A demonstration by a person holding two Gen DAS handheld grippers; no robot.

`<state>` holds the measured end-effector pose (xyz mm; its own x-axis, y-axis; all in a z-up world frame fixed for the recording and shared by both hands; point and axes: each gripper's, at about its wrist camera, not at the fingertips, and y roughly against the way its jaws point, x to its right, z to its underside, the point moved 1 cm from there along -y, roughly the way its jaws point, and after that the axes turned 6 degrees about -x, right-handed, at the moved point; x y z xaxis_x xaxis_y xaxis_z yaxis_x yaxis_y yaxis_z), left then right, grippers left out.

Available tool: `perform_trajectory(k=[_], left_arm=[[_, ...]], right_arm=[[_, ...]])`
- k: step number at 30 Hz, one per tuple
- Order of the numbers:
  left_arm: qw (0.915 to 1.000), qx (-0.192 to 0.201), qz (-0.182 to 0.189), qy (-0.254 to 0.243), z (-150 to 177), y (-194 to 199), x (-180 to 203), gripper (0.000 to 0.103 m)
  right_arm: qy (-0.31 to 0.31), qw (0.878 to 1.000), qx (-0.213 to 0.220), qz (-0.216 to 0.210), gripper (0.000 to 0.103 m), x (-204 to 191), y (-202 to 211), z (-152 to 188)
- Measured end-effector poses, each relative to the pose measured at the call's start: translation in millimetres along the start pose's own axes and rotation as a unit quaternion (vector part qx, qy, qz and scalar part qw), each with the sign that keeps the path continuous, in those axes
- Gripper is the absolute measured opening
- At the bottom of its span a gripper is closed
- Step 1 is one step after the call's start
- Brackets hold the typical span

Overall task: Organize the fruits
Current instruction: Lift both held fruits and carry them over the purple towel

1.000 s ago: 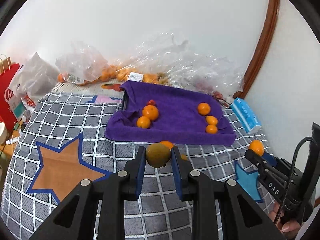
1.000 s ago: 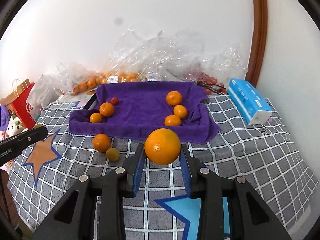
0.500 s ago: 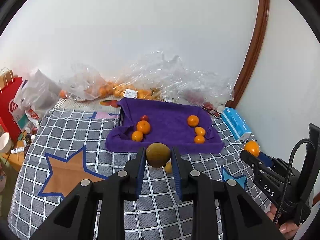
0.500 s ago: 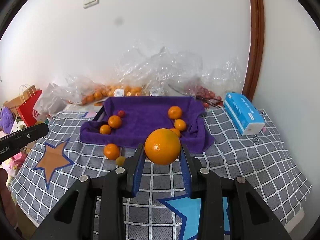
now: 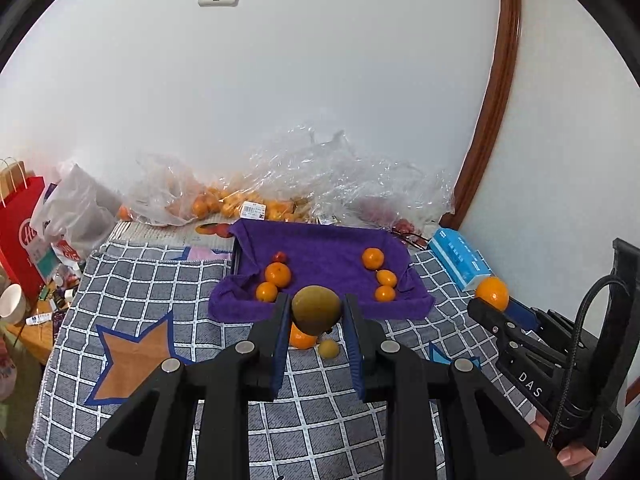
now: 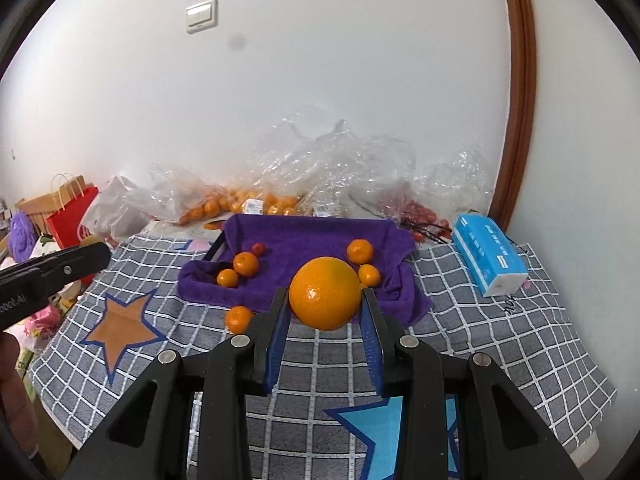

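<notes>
White "DAS" lettering marks the right gripper (image 5: 490, 300), clamping a glossy round orange (image 6: 325, 298); the left gripper (image 5: 316, 314) pinches a dull olive-brown fruit (image 5: 316, 309).

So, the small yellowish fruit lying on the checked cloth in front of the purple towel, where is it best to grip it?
Grip the small yellowish fruit across its widest middle, coming from above. It is round and lies free on the checked cloth. An orange lies near on its left, so set the tongs front to back.
</notes>
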<state>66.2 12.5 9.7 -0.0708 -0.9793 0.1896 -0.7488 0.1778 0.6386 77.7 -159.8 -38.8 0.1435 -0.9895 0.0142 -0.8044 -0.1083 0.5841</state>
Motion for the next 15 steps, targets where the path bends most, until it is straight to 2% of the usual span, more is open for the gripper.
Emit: perform_trajectory(k=[15], left_arm=[[0.9999, 0.013, -0.003, 0.001, -7.9, 5.8, 0.5, 0.024]], right_arm=[[0.009, 1.0, 0.012, -0.001, 0.034, -3.2, 5.4, -9.6]])
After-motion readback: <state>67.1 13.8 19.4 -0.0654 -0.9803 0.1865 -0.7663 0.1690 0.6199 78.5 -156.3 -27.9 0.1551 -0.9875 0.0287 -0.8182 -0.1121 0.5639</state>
